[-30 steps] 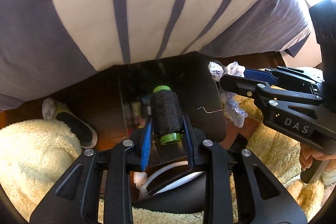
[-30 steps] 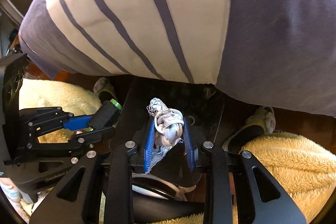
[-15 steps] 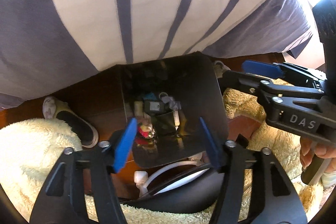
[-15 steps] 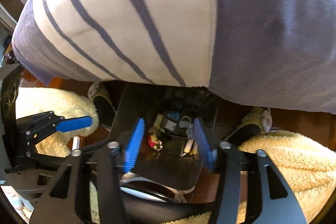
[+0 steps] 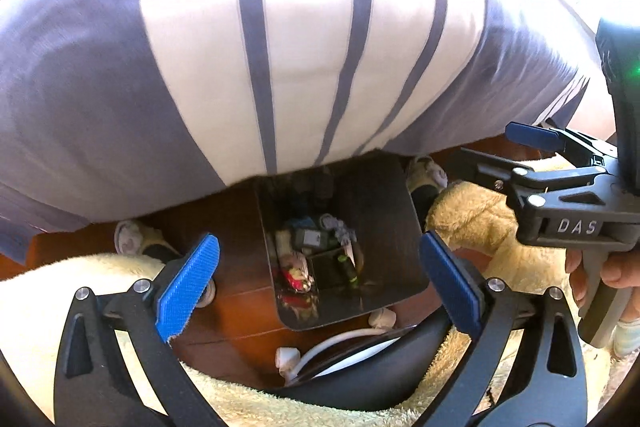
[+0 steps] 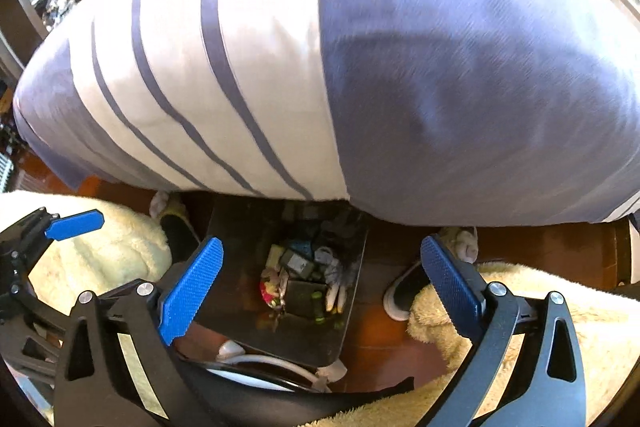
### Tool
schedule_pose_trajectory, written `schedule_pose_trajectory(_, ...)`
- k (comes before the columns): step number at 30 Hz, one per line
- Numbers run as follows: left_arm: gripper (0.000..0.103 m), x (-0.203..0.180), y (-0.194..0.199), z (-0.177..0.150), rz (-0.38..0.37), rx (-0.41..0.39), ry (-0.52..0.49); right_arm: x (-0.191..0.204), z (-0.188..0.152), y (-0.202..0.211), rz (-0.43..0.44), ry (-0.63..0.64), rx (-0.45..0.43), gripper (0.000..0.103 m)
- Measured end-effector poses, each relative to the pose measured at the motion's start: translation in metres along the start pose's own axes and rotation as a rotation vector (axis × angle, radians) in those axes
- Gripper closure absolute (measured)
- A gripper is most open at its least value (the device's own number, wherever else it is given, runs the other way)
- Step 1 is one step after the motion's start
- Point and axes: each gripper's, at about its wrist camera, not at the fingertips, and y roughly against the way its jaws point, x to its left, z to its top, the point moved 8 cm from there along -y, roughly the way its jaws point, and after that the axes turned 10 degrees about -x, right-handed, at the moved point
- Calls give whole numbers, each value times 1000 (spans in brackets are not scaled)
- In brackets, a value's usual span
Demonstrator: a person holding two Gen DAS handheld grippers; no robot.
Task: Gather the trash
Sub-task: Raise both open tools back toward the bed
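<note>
A dark open trash bin (image 5: 380, 211) stands on the wooden floor below both grippers; it also shows in the right wrist view (image 6: 256, 227). Inside lie several pieces of trash, among them the black thread spool with green ends (image 5: 347, 267) and the grey-white knotted rag (image 5: 339, 227), which also shows in the right wrist view (image 6: 334, 267). My left gripper (image 5: 316, 279) is open and empty above the bin. My right gripper (image 6: 318, 281) is open and empty above the bin too; it shows at the right of the left wrist view (image 5: 532, 147).
The person's striped grey and white shirt (image 5: 280, 47) fills the upper half of both views. Cream fluffy rugs (image 5: 480, 219) lie on both sides of the bin. Slippered feet (image 6: 404, 291) stand beside it. A white cable and plug (image 5: 320, 347) lie near the bin's front.
Both grippers opened. The left one dropped the black spool and the right one dropped the knotted rag into the bin. Both grippers have since risen a little.
</note>
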Motion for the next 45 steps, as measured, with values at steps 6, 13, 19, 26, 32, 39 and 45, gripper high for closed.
schedule_pose_trajectory(6, 8, 7, 30, 21, 22, -82, 3, -3, 21, 28, -3, 2, -74, 4)
schedule_pose_trajectory(13, 8, 20, 60, 52, 68, -169, -7, 4, 55, 58, 5, 38, -160, 4)
schedule_pose_trajectory(19, 8, 32, 83, 86, 101, -235, -19, 11, 94, 79, 9, 77, -242, 4)
schedule_pose_trajectory(26, 8, 46, 102, 131, 133, -306, -15, 18, 144, 93, 5, 118, -324, 4)
schedule_pose_trajectory(32, 8, 56, 108, 165, 156, -343, -22, 26, 183, 95, 1, 147, -368, 4)
schedule_pose_trajectory(39, 8, 71, 97, 197, 173, -335, -17, 30, 220, 81, 1, 160, -375, 4)
schedule_pose_trajectory(45, 8, 87, 78, 219, 177, -313, -7, 22, 243, 55, -9, 148, -349, 4)
